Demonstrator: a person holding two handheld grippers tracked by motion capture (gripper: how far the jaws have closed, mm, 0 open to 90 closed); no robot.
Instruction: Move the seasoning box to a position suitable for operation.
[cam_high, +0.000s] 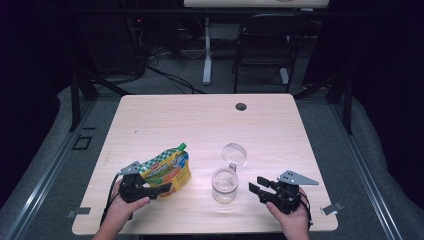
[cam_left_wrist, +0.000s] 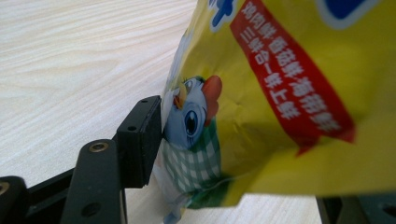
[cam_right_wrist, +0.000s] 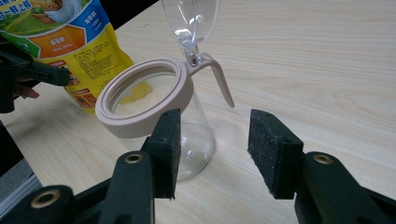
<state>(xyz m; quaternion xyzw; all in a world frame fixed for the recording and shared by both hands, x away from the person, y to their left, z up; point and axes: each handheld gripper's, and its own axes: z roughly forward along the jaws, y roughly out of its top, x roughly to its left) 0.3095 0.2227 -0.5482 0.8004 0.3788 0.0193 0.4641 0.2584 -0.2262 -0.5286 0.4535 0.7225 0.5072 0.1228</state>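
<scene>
Both hand-held grippers (cam_high: 150, 190) (cam_high: 257, 189) low, jaws seemingly apart.

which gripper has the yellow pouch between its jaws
The left gripper: the yellow printed pouch sits between its jaws, while the right gripper stands open beside the clear glass jar.

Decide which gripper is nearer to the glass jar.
The right. The right gripper sits just beside the jar, jaws open and pointed at it. The left gripper is farther off, at the yellow pouch on the jar's other side.
</scene>
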